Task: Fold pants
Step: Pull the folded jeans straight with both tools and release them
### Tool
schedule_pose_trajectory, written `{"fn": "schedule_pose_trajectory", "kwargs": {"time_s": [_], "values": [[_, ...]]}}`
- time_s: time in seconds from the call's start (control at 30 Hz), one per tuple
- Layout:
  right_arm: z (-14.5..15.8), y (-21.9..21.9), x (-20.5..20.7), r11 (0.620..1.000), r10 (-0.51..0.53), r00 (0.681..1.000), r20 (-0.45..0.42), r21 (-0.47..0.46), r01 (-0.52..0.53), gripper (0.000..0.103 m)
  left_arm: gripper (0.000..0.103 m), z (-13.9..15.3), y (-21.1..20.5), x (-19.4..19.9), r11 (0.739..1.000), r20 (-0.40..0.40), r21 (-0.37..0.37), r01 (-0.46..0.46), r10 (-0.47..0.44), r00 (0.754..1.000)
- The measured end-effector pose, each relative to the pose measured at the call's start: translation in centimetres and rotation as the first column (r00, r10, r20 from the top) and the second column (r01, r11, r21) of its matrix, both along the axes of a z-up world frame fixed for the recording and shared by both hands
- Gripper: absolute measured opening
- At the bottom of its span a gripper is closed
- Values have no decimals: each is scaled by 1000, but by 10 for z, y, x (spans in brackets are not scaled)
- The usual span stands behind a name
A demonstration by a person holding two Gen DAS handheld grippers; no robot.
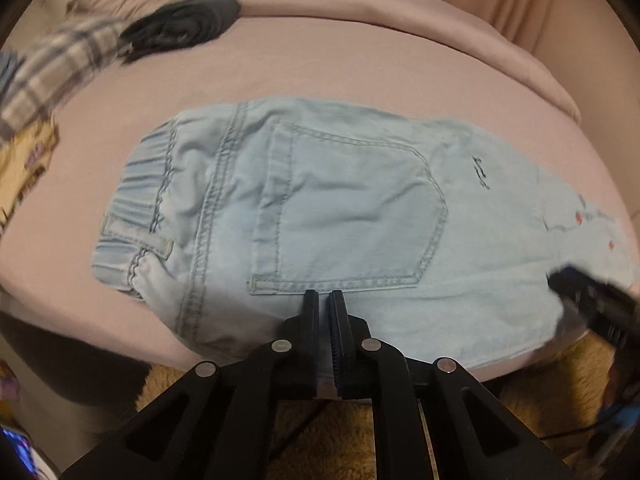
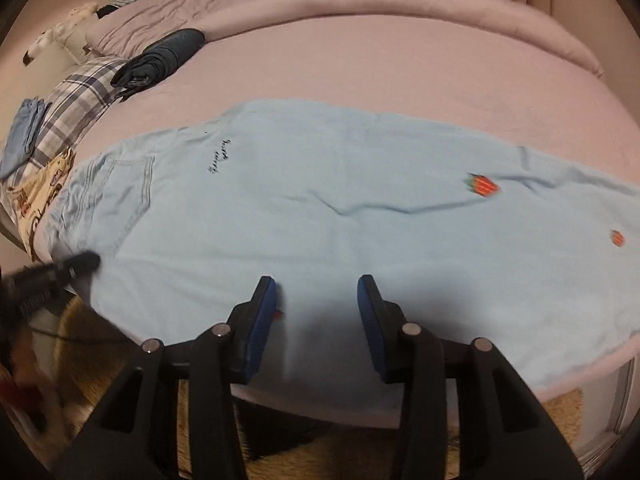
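Light blue denim pants (image 1: 360, 200) lie flat lengthwise along the near edge of a pink bed (image 1: 320, 60), the elastic waist to the left and a back pocket facing up. In the right wrist view the pants (image 2: 320, 200) stretch right, with small red strawberry patches (image 2: 482, 184) on the leg. My left gripper (image 1: 324, 294) is shut just below the pocket, over the near hem, with no cloth visibly pinched. My right gripper (image 2: 317, 280) stands open above the near edge of the leg, with nothing between its fingers. Each gripper shows blurred in the other's view, the right gripper (image 1: 580, 292) and the left gripper (image 2: 80, 260).
A dark folded garment (image 2: 164, 54), a plaid cloth (image 2: 76, 100) and a folded blue garment (image 2: 24, 136) lie at the bed's far left. A rolled pink duvet (image 2: 400, 0) runs along the back. A brown fuzzy rug (image 1: 540, 368) covers the floor below the bed edge.
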State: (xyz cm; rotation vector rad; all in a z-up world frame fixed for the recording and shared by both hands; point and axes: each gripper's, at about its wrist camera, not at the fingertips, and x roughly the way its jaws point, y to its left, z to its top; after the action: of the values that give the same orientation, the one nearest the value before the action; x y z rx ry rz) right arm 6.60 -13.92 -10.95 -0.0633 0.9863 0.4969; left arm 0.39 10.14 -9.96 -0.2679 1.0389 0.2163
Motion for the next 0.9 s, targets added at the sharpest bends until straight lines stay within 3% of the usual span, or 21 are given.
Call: {"fn": "schedule_pose_trajectory", "kwargs": {"time_s": [0.13,0.4,0.57,0.73,0.8,0.9], "values": [[0,-22,-1,997,-55,998,42,-59,57,40,7,3,1,1,999,5,-25,-22,22,1000],[1,-63,3,989,-151,988,29,5,151,41,7,9,1,-4,999,-23,-31,-38,38,999],[10,-72,1,984,-177,983,44,34,176,43,40,30,-42,6,999,12,-20,50,-49,999],[20,-108,2,966,-254,965,60,74,249,50,51,42,-93,27,964,84,-151,217,-206,975],[22,-127,0,953,-299,951,78,75,294,62,53,42,-112,35,952,99,-174,251,-236,967],[25,-164,4,917,-397,913,96,80,390,68,53,39,-138,48,942,101,-159,296,-283,954]]}}
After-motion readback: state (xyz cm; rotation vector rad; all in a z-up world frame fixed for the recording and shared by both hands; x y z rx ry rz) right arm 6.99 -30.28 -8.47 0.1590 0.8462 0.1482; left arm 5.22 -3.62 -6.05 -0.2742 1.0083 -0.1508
